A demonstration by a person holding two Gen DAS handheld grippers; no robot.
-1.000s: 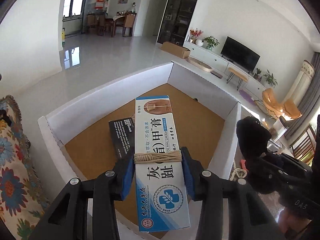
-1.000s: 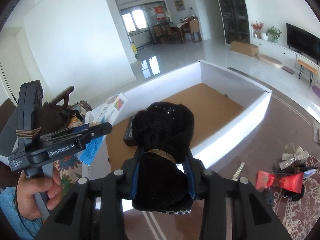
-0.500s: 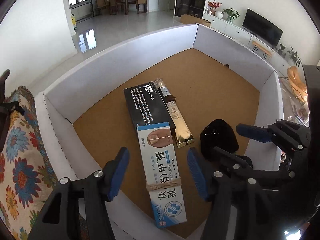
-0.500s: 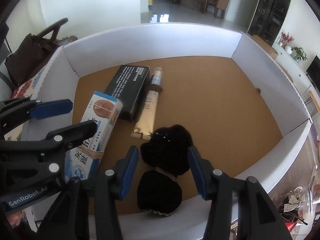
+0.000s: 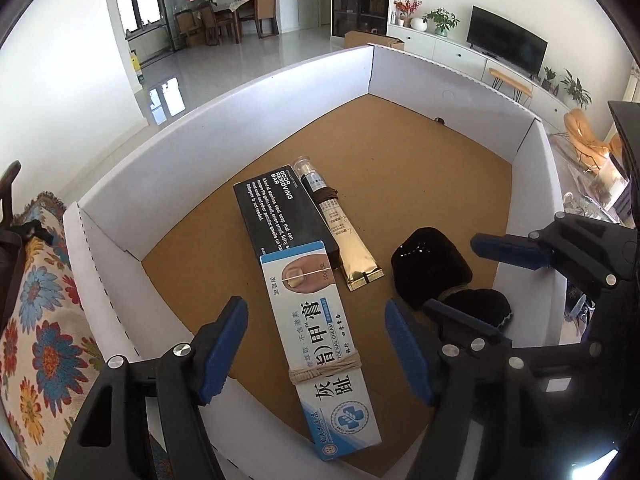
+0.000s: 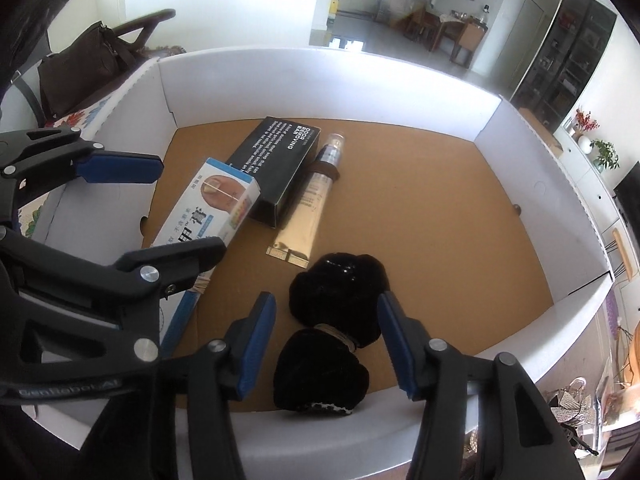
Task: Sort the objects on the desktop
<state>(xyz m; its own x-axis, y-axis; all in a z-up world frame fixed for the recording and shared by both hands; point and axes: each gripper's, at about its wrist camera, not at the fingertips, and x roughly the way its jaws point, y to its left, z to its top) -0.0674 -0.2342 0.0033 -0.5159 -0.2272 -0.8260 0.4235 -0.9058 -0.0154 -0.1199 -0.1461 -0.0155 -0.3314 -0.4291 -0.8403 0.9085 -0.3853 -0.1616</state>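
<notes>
Both claws just opening, pads clear: left claw [image 5: 314,354] wide astride nail cream box [image 5: 320,344]; right claw [image 6: 326,346] straddling black velvet pouch [image 6: 334,332]; brown handbag [image 6: 80,74] only in right view, television [image 5: 508,50] only in left.

Both grippers point steeply downward, side by side. The left gripper [image 5: 316,354] has just been opening; its blue-padded fingers [image 5: 224,346] stand apart, pressing on nothing. The right gripper [image 6: 326,346] has likewise just been opening, its fingers [image 6: 394,344] spread and clear of contact.
</notes>
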